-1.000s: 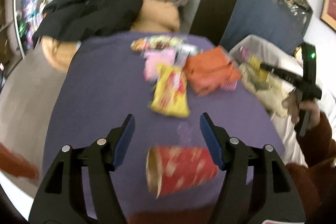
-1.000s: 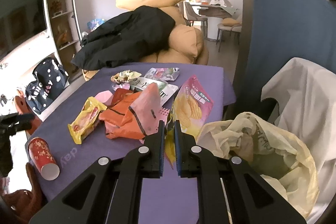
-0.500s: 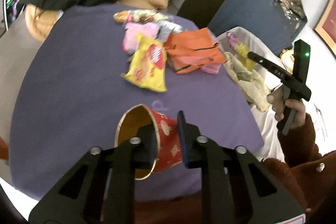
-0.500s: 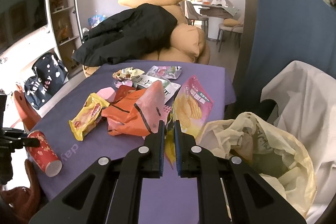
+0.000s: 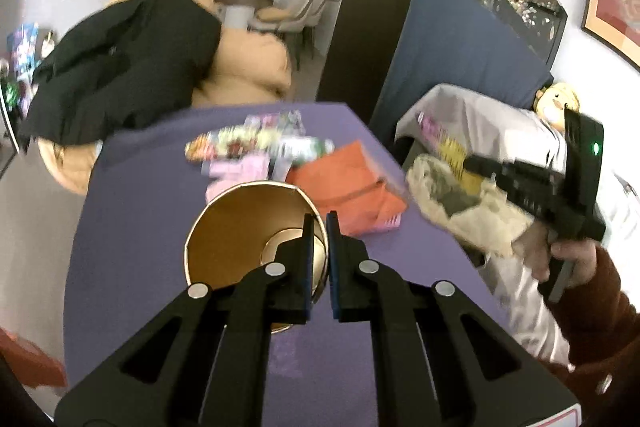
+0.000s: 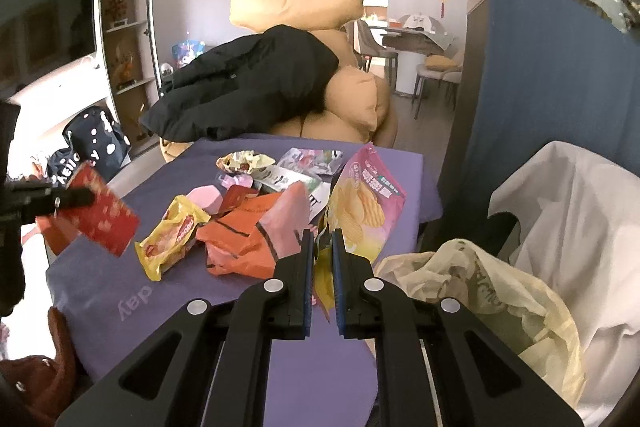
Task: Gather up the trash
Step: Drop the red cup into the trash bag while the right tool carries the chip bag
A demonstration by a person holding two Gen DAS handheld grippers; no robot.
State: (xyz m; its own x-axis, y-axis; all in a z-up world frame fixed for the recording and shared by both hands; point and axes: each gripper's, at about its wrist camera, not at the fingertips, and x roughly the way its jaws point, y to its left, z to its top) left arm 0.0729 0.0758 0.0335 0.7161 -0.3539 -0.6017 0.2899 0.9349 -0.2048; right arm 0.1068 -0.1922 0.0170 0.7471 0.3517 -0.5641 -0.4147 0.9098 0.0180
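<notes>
Since a second ago the red paper cup with gold lining (image 5: 248,227) has gone from lying on its side on the purple tablecloth (image 5: 132,227) between wide-open jaws to being lifted clear of it; left gripper (image 5: 318,223) jaws have just been closing and now pinch the cup's wall, one finger inside the mouth, one outside, almost fully closed. Cup mouth faces the left wrist camera, gold interior and base visible. In the right wrist view the same cup (image 6: 100,223) hangs tilted in the air at the left edge of the table, off the cloth, held by the left gripper's black finger (image 6: 74,197). Right gripper (image 6: 322,243) has not shifted, jaws nearly together with a thin edge of yellow wrapper (image 6: 322,281) between the pads, next to the crumpled beige plastic bag (image 6: 472,279); whether that edge belongs to the bag or the chip packet can't be told. On the cloth: yellow snack packet (image 6: 172,235), orange crumpled packet (image 6: 248,239), pink chip bag (image 6: 368,203), several smaller wrappers (image 6: 246,161) behind them. Black jacket (image 6: 248,83) draped over tan cushions (image 6: 296,7) at the far end. Person's hand in a rust sleeve (image 5: 568,255) grips the right tool at frame right
</notes>
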